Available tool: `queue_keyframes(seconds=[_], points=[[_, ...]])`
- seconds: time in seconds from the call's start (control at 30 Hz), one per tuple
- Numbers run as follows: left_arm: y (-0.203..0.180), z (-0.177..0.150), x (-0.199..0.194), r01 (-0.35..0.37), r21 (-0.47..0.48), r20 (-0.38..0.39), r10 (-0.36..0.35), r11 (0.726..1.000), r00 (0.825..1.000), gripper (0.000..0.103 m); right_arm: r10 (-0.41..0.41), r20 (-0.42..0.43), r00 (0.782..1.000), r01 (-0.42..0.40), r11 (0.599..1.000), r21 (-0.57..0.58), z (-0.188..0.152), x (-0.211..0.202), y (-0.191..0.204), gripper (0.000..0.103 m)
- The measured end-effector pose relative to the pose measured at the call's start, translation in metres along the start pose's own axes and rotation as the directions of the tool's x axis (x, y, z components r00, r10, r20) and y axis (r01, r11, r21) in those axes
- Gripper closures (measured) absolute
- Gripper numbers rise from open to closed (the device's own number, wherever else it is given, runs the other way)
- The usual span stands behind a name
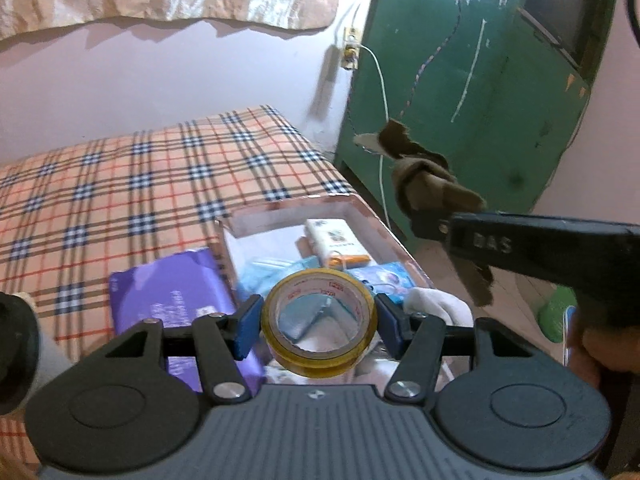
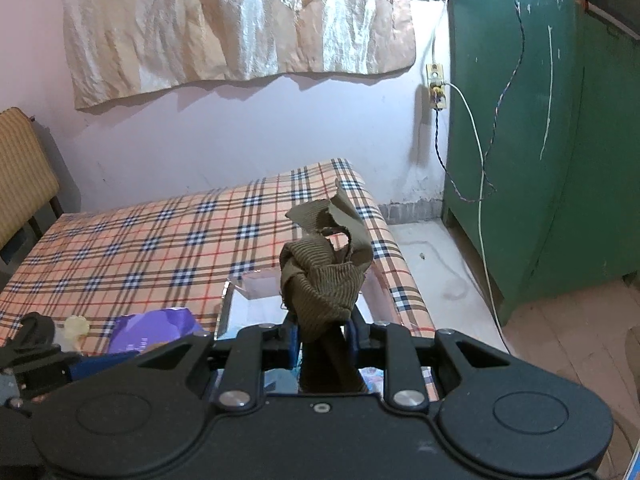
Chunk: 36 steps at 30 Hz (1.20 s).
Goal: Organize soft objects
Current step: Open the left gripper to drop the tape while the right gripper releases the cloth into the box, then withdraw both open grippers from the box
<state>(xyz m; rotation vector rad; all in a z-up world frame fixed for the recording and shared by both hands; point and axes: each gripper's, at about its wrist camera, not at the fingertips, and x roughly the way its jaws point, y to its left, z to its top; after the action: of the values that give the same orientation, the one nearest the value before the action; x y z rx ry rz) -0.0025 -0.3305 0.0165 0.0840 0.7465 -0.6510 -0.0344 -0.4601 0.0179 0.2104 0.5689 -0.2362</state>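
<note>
Presently, a roll of yellow-brown tape (image 1: 319, 322) is seen clamped between the blue pads (image 1: 247, 331) of the left gripper (image 1: 319, 326), which stands about half open around it. The roll's open core is turned up toward the left wrist camera, so its axis runs roughly along the gripper's line of sight; the pads press on opposite sides of the outer rim.

A knotted olive-brown ribbed cloth (image 2: 320, 280) is held in the right gripper (image 2: 322, 338), whose jaws are nearly closed on the bundle. The long axis of the cloth runs forward and upward out of the jaws, with a frayed loose end (image 2: 340, 208) pointing up and away from the camera. From the left wrist view the same cloth (image 1: 432, 188) is seen off to the right, projecting from the black fingers (image 1: 472, 236) toward the green cabinet (image 1: 480, 80), with a second tail hanging down.

Both held items are located over a clear-walled box (image 1: 352, 208) resting on the plaid-covered bed (image 1: 140, 184). Small packets and a white cloth (image 1: 436, 304) are seen inside the box. A purple packet (image 1: 172, 296) lies on the bed, just beside the box's left wall.
</note>
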Motion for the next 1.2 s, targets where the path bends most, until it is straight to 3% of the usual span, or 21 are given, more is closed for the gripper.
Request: queue_keyframes(seconds=[0.23,0.27,0.3,0.37,0.43,0.57,0.67,0.8,0.87,1.0,1.13,1.2], points=[[-0.003,0.002,0.017,0.047,-0.019,0.020,-0.047,0.999,0.999,0.041,0.010,-0.009,1.000,-0.010,1.000,-0.001,0.004,0.021,-0.005,0.069],[-0.003,0.003,0.019,0.056,-0.019,0.027,-0.056,0.998,0.998,0.041,0.013,-0.003,1.000,-0.013,1.000,-0.005,0.004,0.023,-0.004,0.065],[-0.004,0.004,0.021,0.057,-0.013,0.032,-0.057,0.998,0.998,0.039,0.019,0.001,1.000,-0.019,1.000,-0.007,0.004,0.025,-0.004,0.052],[-0.005,0.005,0.023,0.056,-0.003,0.039,-0.056,0.998,0.998,0.034,0.023,0.007,1.000,-0.023,1.000,0.002,0.004,0.027,-0.004,0.041],[-0.006,0.003,0.021,0.049,0.002,0.043,-0.049,0.999,0.998,0.028,0.039,0.022,0.999,-0.039,0.999,0.009,0.003,0.024,-0.005,0.041],[-0.002,0.002,0.014,0.041,-0.010,0.040,-0.041,0.999,0.998,0.027,0.012,0.047,0.999,-0.013,1.000,0.005,0.002,0.010,-0.005,0.041],[-0.001,0.002,0.001,0.004,-0.027,0.055,-0.002,1.000,0.998,0.021,-0.014,0.079,0.997,0.014,1.000,-0.004,0.000,-0.010,-0.003,0.041],[-0.004,-0.003,-0.023,-0.077,-0.037,0.081,0.080,0.996,0.994,0.009,-0.062,0.100,0.993,0.064,0.998,-0.009,-0.002,-0.036,-0.001,0.034],[-0.006,-0.007,-0.036,-0.117,-0.045,0.088,0.121,0.992,0.989,0.008,-0.061,0.097,0.993,0.060,0.998,0.013,-0.007,-0.049,-0.003,0.030],[-0.007,-0.016,-0.053,-0.163,-0.086,0.075,0.169,0.983,0.983,0.000,-0.077,0.075,0.994,0.075,0.997,0.021,-0.021,-0.066,-0.002,0.025],[-0.015,-0.032,-0.064,-0.218,-0.091,0.072,0.225,0.972,0.972,0.000,-0.092,0.029,0.995,0.093,0.995,-0.023,-0.040,-0.078,0.003,0.025],[-0.019,-0.040,-0.064,-0.210,-0.097,0.052,0.216,0.973,0.975,0.000,-0.093,0.000,0.996,0.093,0.995,-0.031,-0.048,-0.081,0.001,0.024]])
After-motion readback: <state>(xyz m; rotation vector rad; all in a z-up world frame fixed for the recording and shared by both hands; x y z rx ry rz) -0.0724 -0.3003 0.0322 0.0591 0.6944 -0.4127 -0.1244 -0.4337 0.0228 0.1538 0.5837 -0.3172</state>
